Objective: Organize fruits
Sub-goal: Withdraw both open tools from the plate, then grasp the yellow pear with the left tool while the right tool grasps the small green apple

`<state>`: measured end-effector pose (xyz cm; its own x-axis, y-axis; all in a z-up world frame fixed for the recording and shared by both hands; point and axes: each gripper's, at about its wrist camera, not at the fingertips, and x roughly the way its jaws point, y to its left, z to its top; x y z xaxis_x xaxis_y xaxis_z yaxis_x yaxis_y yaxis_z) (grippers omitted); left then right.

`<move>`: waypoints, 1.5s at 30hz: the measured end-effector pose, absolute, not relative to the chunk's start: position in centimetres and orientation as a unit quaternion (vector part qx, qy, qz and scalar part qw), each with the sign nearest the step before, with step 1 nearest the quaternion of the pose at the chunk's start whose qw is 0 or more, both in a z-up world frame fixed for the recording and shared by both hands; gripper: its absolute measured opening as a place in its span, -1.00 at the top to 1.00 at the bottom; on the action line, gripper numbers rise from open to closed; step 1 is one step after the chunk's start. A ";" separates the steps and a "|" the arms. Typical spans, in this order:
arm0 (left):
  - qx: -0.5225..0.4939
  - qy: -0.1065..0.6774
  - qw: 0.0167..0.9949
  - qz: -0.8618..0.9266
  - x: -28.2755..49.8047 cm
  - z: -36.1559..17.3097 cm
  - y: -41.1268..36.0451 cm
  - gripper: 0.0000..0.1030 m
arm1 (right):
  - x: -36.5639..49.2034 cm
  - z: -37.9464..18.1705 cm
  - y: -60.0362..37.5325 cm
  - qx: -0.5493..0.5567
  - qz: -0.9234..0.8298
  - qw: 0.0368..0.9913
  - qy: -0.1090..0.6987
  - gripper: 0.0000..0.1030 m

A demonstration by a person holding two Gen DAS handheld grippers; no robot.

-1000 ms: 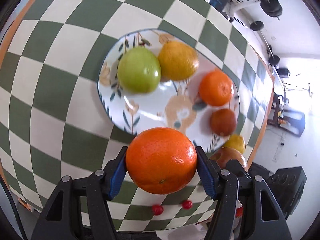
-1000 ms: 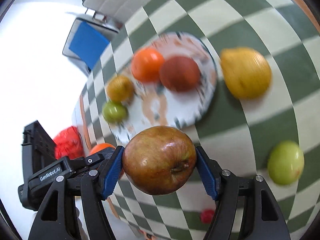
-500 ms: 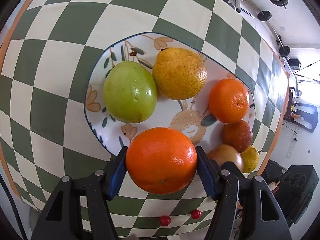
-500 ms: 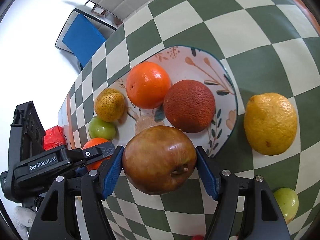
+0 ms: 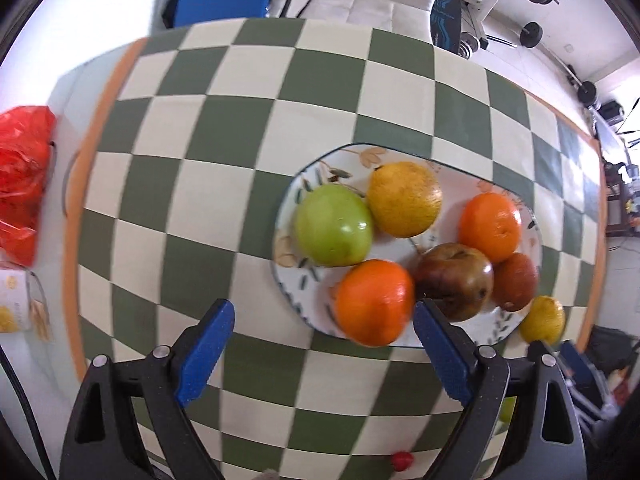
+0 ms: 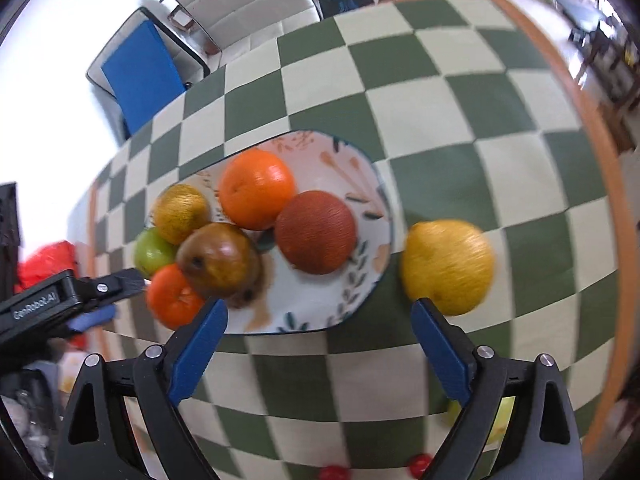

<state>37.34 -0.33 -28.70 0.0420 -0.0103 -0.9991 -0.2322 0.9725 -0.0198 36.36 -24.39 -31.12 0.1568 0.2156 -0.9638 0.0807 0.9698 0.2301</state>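
With both loads released onto plate (image 5: 298,304), left claw (image 5: 324,320) and right claw (image 6: 318,318) opening, nothing pinched; orange (image 5: 374,302) ahead of left claw, apple (image 6: 218,260) ahead-left of right claw.

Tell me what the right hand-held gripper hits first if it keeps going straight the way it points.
Probably the floral plate's near rim or the checkered tablecloth beside it; depth is unclear. The right hand-held gripper, jaws opening, holds nothing.

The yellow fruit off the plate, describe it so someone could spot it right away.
Find the flowered plate on the green checked tablecloth. Just beside its rim, on the cloth, lies a big yellow citrus. It is the only large fruit near the plate not resting on it.
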 end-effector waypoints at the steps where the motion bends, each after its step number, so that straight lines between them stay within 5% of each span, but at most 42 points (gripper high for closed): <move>1: -0.081 0.685 0.720 0.081 37.0 -28.5 -0.2 -0.78 | 36.2 -30.7 -24.3 0.094 0.039 0.758 0.644 -0.86; 29: -0.012 0.556 0.830 0.047 24.9 -14.4 -3.5 -0.78 | 25.6 -15.4 -22.8 0.010 0.052 0.839 0.541 -0.86; 45: -0.010 0.531 0.846 0.052 22.8 -12.0 -4.0 -0.78 | 22.2 -11.2 -22.7 0.032 0.061 0.852 0.519 -0.86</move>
<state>22.80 -3.96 -11.96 0.4317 0.0765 -0.8988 -0.0985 0.9944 0.0373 22.20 -22.72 -11.18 0.4537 0.1379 -0.8804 -0.0709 0.9904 0.1186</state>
